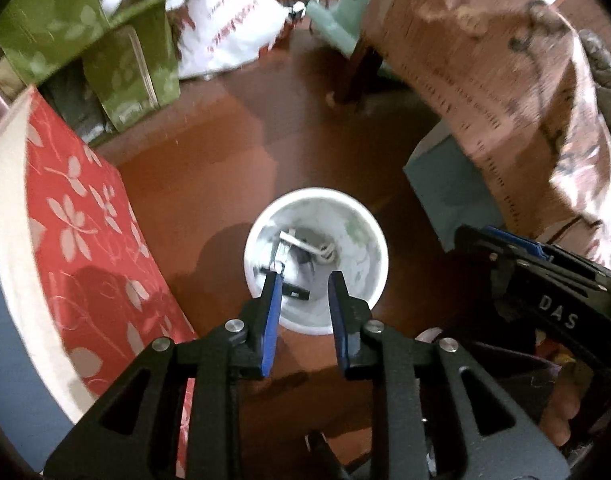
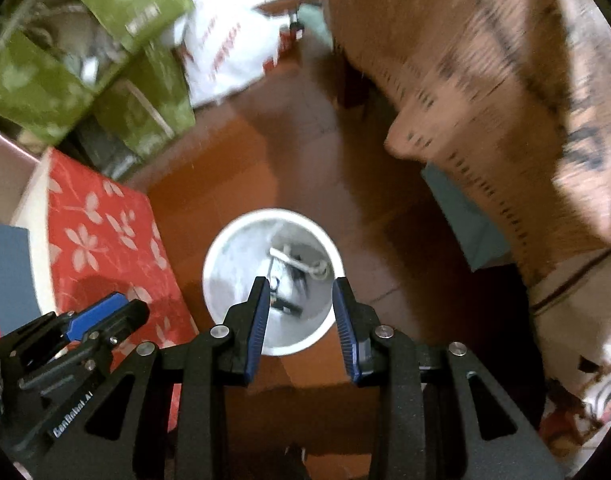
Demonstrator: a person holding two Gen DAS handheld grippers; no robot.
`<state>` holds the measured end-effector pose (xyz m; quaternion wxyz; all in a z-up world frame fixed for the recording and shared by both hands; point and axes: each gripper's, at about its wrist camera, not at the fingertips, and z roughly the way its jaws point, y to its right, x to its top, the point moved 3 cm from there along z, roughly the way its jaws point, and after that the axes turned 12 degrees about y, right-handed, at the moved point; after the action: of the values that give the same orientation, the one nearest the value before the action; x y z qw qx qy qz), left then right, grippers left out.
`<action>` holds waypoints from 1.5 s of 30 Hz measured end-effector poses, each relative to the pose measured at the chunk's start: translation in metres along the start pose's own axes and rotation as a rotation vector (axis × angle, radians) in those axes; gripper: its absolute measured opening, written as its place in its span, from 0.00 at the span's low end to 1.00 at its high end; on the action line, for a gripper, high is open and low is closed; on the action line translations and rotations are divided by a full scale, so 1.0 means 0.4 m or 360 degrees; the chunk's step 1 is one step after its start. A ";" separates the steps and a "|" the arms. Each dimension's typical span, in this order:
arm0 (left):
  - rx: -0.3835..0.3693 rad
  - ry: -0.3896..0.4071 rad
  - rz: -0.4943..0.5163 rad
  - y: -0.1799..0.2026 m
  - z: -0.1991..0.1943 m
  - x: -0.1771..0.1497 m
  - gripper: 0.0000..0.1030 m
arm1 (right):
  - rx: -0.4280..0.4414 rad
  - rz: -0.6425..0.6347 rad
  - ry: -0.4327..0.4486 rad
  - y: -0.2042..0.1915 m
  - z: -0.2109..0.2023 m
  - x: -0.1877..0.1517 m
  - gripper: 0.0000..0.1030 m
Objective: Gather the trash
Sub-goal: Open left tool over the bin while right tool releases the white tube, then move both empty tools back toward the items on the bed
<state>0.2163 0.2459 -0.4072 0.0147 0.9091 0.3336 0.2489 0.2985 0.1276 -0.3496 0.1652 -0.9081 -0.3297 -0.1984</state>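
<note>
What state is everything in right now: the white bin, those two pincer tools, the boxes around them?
White bin: upright on the floor, lidless, some scraps at the bottom.
Left gripper: jaws apart, nothing between them, above the bin.
Right gripper: jaws apart, empty, above the bin.
Red floral box: beside the bin, apart from it.
Green boxes: stacked, tilted.
White plastic bag: crumpled on the floor.

Dim, warm indoor light. Blown-out white glare at far top centre. Motion blur heavy on the cardboard box (image 2: 485, 100) right and the green boxes (image 2: 117, 60) far left. Fisheye bends edges, black vignette corners. Soft shadows on the red floor (image 1: 233, 152).
</note>
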 end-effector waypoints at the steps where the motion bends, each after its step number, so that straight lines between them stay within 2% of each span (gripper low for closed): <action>1: -0.0004 0.0032 0.0004 0.005 -0.024 0.009 0.22 | 0.0001 -0.0010 0.0039 0.003 -0.025 0.004 0.29; 8: -0.0032 0.0263 0.0100 0.076 -0.189 0.067 0.25 | 0.0020 -0.0025 0.0345 0.042 -0.224 0.046 0.29; 14: -0.0104 0.0425 0.0208 0.194 -0.317 0.098 0.29 | -0.0001 -0.0021 0.0643 0.098 -0.424 0.078 0.29; 15: -0.0117 0.0452 0.0235 0.219 -0.340 0.104 0.31 | -0.0012 -0.0026 0.0693 0.109 -0.459 0.081 0.29; 17: -0.0135 0.0503 0.0291 0.273 -0.383 0.117 0.52 | -0.0029 -0.0021 0.0767 0.136 -0.519 0.082 0.29; 19: -0.0160 0.0574 0.0341 0.319 -0.426 0.127 0.56 | -0.0062 0.0003 0.0842 0.172 -0.580 0.079 0.40; 20: -0.0161 0.0595 0.0362 0.340 -0.442 0.132 0.57 | -0.0081 0.0015 0.0877 0.186 -0.602 0.077 0.51; 21: -0.0168 0.0618 0.0386 0.366 -0.461 0.138 0.58 | -0.0110 0.0038 0.0932 0.213 -0.633 0.072 0.56; 23: -0.0206 0.0659 0.0414 0.412 -0.493 0.151 0.60 | -0.0158 0.0068 0.1018 0.259 -0.689 0.062 0.61; 26: -0.0261 0.0714 0.0466 0.491 -0.533 0.160 0.63 | -0.0251 0.0096 0.1087 0.341 -0.759 0.052 0.75; 28: -0.0291 0.0750 0.0531 0.558 -0.553 0.161 0.64 | -0.0328 0.0120 0.1144 0.392 -0.798 0.042 0.78; 33: -0.0356 0.0776 0.0713 0.725 -0.565 0.145 0.65 | -0.0529 0.0165 0.1218 0.536 -0.876 0.012 0.81; 37: -0.0422 0.0770 0.0846 0.865 -0.552 0.126 0.65 | -0.0639 0.0215 0.1229 0.643 -0.913 -0.013 0.81; 45: -0.0594 0.0656 0.0939 1.087 -0.467 0.105 0.65 | -0.0766 0.0414 0.1047 0.879 -0.903 -0.095 0.81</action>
<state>0.4182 -0.0921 -0.1413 0.0402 0.8786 0.0033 0.4758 0.4148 -0.3042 -0.1139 0.0687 -0.8431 -0.0865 -0.5263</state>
